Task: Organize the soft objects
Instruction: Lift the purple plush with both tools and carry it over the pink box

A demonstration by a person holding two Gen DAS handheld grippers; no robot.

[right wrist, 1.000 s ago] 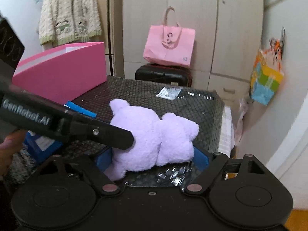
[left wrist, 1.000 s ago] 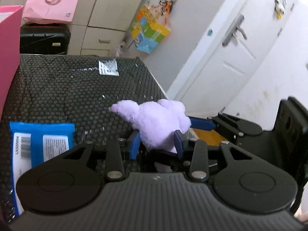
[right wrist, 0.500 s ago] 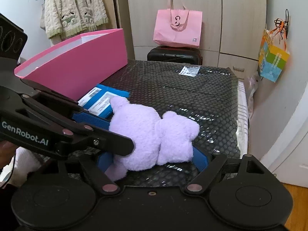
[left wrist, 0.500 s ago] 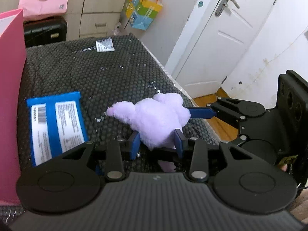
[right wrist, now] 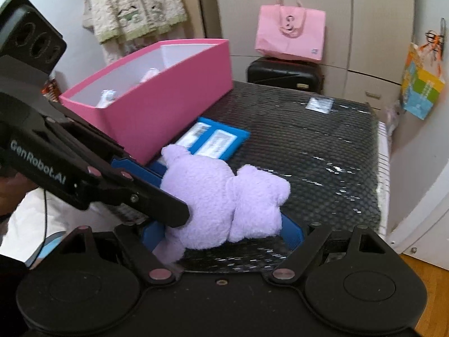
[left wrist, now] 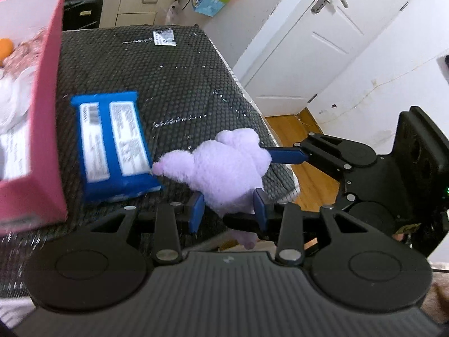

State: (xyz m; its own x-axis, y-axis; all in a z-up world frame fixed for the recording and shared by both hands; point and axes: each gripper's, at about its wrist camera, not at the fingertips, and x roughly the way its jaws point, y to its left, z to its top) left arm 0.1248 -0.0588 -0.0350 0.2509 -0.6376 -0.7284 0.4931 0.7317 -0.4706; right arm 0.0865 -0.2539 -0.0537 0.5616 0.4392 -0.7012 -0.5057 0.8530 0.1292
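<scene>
Lilac fleecy plush toy (left wrist: 224, 174) sits clamped between both our tools, left tool (left wrist: 228, 206) and right tool (right wrist: 223, 231), above the black honeycomb-textured desk (right wrist: 322, 151).

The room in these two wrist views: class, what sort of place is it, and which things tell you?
Most likely a bedroom or similar room at home. A knitted cardigan hangs on the wall beside tall wardrobe doors, a suitcase stands against them, and a white door leads out.

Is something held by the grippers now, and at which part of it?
Both hold the purple plush toy: left gripper pinches one narrow end, right gripper spans its wide body.
</scene>
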